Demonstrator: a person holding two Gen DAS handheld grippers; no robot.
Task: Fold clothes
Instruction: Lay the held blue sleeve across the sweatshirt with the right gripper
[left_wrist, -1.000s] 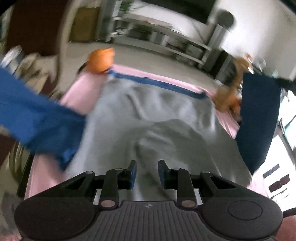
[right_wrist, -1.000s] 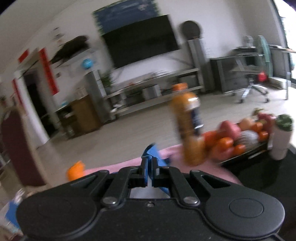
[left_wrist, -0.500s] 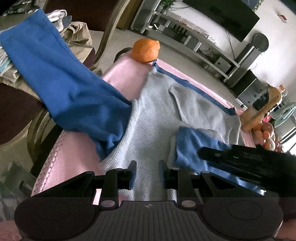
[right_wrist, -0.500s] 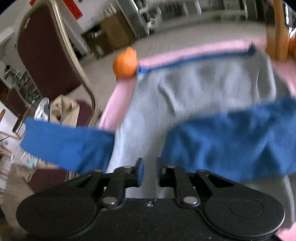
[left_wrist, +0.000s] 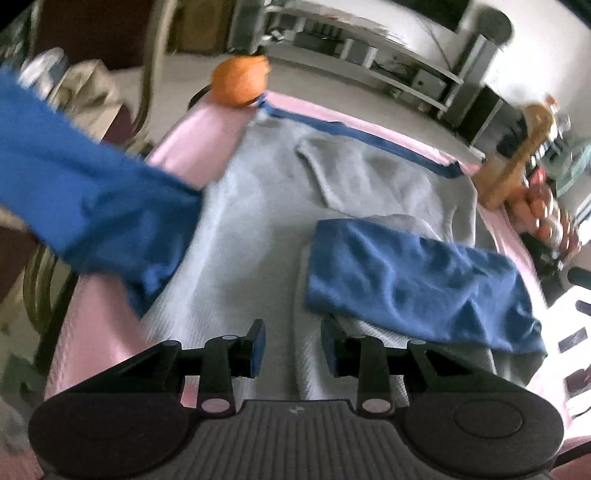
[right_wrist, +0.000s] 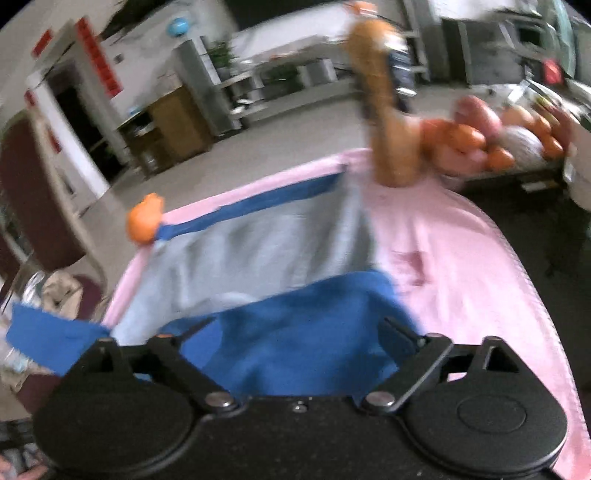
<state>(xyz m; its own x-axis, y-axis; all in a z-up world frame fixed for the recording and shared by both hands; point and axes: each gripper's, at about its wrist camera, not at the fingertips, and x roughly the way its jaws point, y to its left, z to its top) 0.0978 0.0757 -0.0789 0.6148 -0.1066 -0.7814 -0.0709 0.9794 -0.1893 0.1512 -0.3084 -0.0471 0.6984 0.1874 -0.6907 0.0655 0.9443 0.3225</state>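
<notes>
A grey sweater with blue sleeves is spread flat on a pink tablecloth. The right sleeve is folded across the body; the left sleeve hangs off the table edge toward a chair. The left gripper is held just above the sweater, jaws apart and empty. The right gripper is spread wide over the folded sleeve, nothing clamped. The hanging sleeve could drag the sweater sideways, and an orange at the hem corner could be knocked off.
</notes>
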